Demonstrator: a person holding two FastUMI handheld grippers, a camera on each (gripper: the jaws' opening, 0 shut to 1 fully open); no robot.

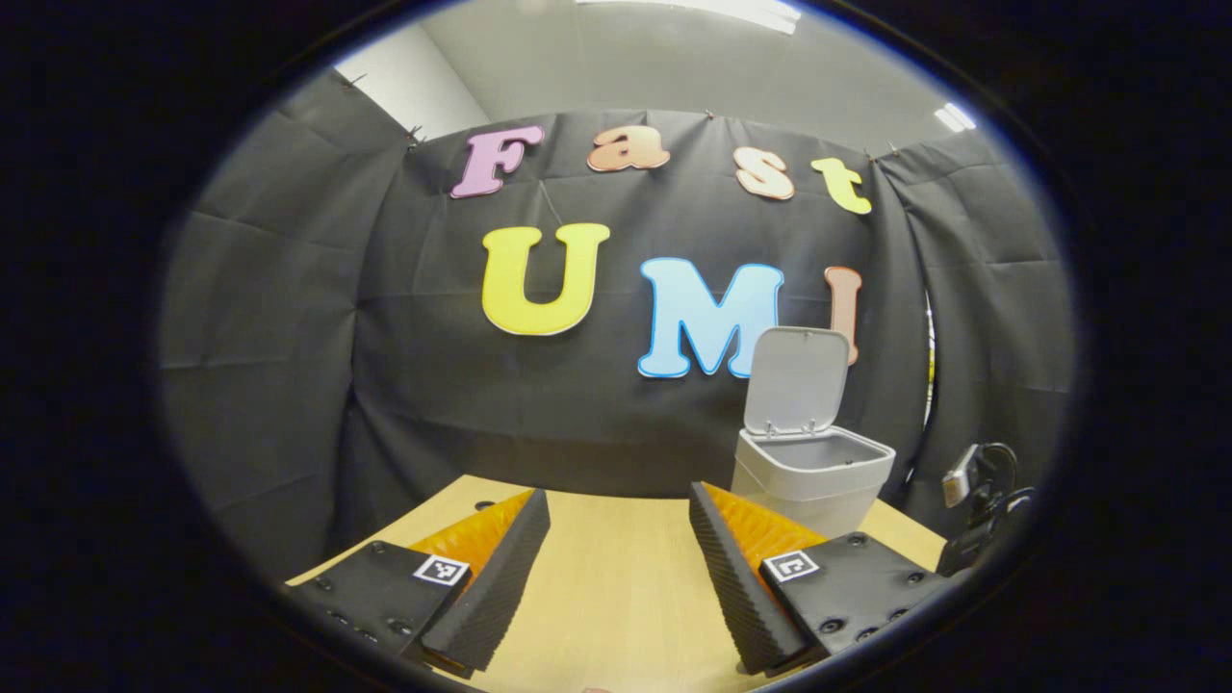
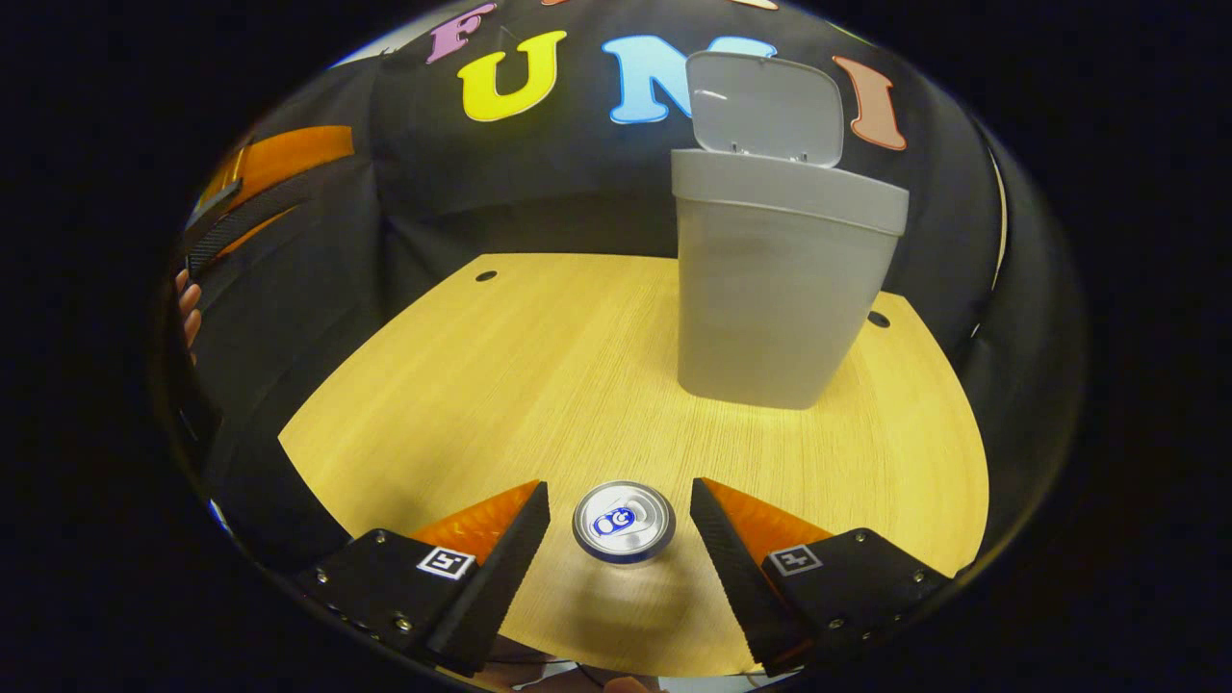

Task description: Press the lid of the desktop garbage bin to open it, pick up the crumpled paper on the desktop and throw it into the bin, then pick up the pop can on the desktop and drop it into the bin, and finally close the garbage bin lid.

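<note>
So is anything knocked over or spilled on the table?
No. The bin stands straight with its lid up, and the pop can stands upright between the right hand-held gripper fingers. No spill on the table.

Wooden table (image 2: 462,404) bearing open bin (image 2: 770,289) and upright can (image 2: 624,521).

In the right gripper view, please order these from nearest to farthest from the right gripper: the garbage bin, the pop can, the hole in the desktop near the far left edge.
1. The pop can, upright between the open fingers of the right gripper, not touched.
2. The garbage bin, ahead and to the right, lid up.
3. The hole, far left on the desktop, slightly behind the bin's base.
</note>
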